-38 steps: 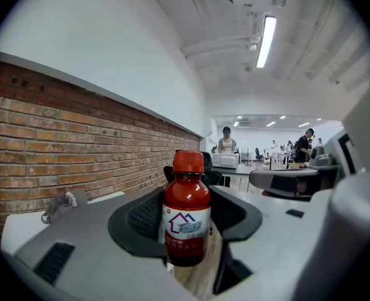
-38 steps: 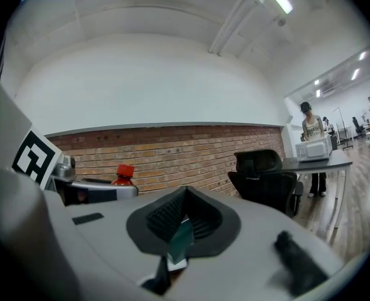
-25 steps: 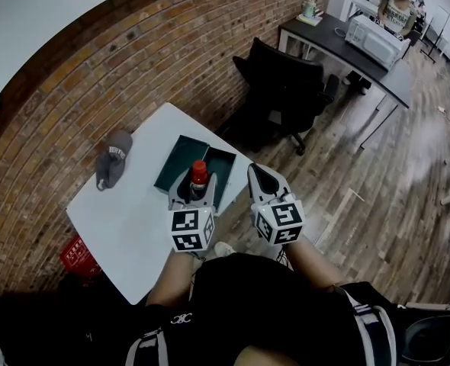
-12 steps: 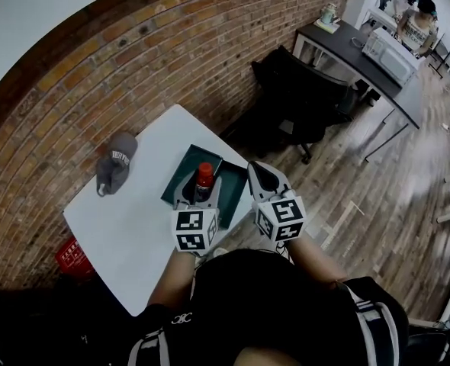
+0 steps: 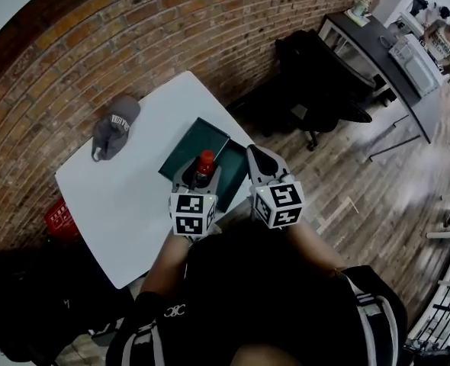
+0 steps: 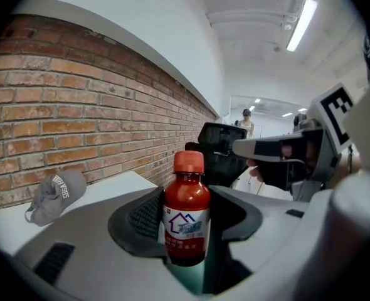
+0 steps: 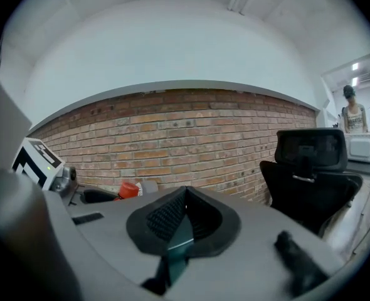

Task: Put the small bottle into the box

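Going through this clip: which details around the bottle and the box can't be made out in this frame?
- Base of the bottle: left gripper view, hidden between the fingers; whether it touches the floor of the box can't be told.
- Inside of the box: head view, mostly covered by the left gripper and the bottle.
- Label print on the bottle: left gripper view, too small to read.
- A red item: head view, partly cut off by the table edge.

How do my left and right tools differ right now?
The left tool grips the small bottle upright between its jaws; the right tool holds nothing. The left tool's jaws stand wide around the bottle; the right tool's are closed together. The left tool is over the green box; the right tool sits beside it. Both point forward, away from the person.
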